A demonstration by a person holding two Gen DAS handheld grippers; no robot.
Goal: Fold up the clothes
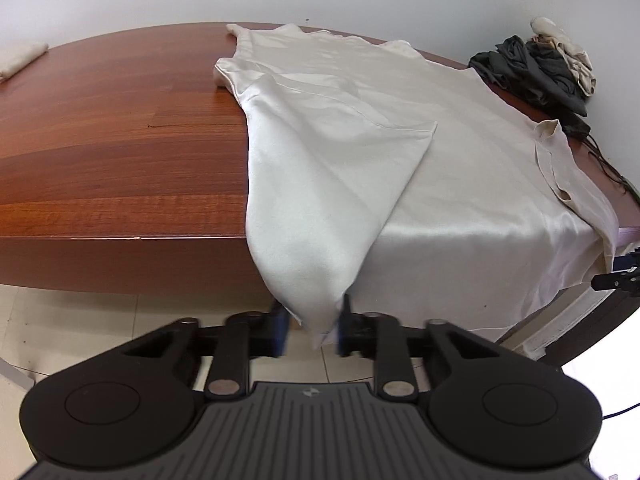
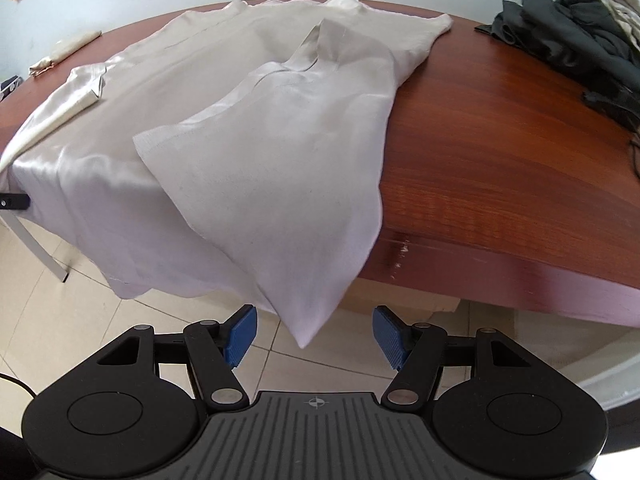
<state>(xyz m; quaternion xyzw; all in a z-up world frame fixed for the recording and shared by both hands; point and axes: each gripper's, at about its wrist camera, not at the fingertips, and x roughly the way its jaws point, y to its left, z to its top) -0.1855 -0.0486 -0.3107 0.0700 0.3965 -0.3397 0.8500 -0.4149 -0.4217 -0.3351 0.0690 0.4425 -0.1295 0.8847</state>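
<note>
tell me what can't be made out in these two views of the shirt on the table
- Left gripper: its pads are motion-blurred in the left wrist view, so contact with the shirt corner is unclear.
- Shirt hem: hangs past the table edge; its underside is hidden in both views.
- Dark clothes pile: cut off by the right wrist view's edge.
- Right gripper: mostly out of the left wrist view.

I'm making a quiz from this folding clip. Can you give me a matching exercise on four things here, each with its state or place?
Things:
1. left gripper
2. right gripper
3. dark clothes
4. cream garment

States or places:
a. heaped at the table's far corner
b. open, jaws either side of a hanging corner
c. spread out, sides folded in, draped over the near edge
d. shut on a hanging corner

Pairs: 1-d, 2-b, 3-a, 4-c
</note>
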